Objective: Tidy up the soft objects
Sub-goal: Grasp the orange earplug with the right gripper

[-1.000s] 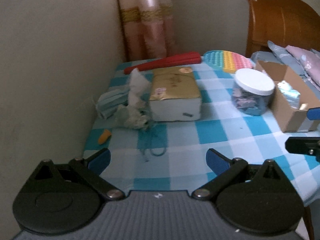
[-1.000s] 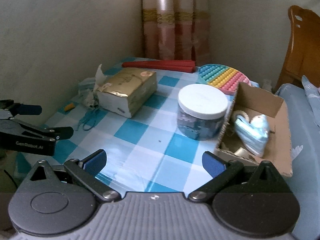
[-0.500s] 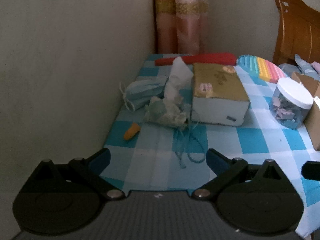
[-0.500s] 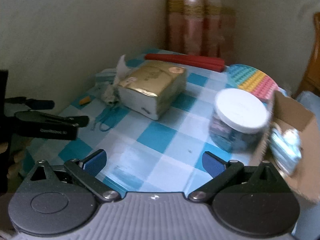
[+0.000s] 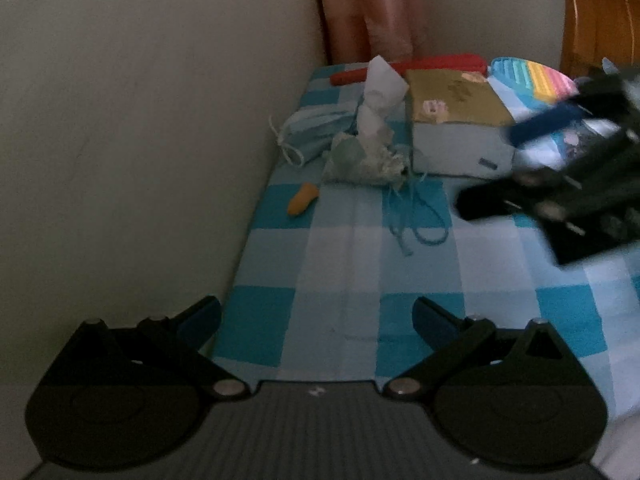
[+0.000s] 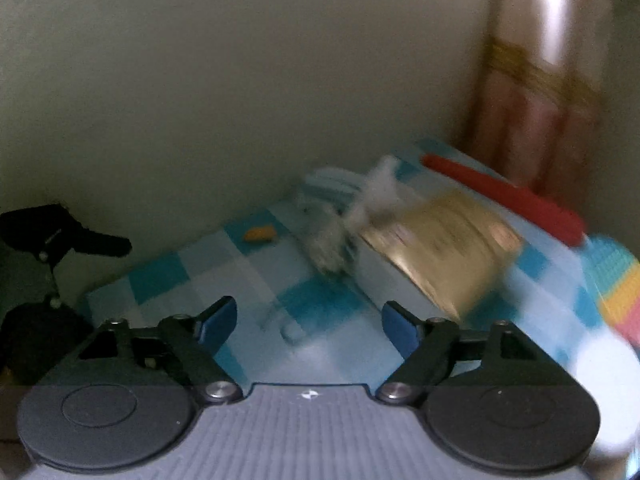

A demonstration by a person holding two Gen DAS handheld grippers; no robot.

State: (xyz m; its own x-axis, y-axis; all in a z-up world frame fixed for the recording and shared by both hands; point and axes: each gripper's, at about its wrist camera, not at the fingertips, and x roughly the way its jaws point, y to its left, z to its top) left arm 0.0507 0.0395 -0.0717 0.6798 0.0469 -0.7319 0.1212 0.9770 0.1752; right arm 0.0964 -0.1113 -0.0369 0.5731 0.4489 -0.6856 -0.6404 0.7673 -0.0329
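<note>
A: Right gripper (image 6: 308, 322) jaws are caught closing, partly drawn in, with nothing between them but tablecloth. Left gripper (image 5: 316, 320) is seen wide open and empty, low over the near edge of the checked table (image 5: 344, 264).

B: Where is the soft stuff?

A: It is piled against the wall: a folded blue face mask (image 5: 316, 132), a crumpled greenish cloth bundle (image 5: 360, 160) touching it, and loose blue string (image 5: 420, 220) trailed toward the near side. A white tissue (image 5: 380, 96) is seen sticking up from the end of the gold tissue box (image 5: 456, 120), just beside the bundle. A small orange piece (image 5: 303, 199) lies apart from the pile, near the wall.

B: Step in hand?

A: An approach is judged, nothing picked yet. The right wrist view is blurred and aimed at the pile. The next move would call for the jaws to be lined up over the bundle or mask and lowered past the box corner, without the string being dragged.

B: Containers?

A: Only the tissue box is clearly shown, tissue at its opening. A white round shape at the right wrist view's lower right edge is too blurred to be named, and its contents cannot be told.

B: Surroundings?

A: A red flat item (image 5: 408, 68) and a rainbow bubble mat (image 5: 532, 80) lie at the far end, curtain (image 5: 372, 8) behind.
</note>
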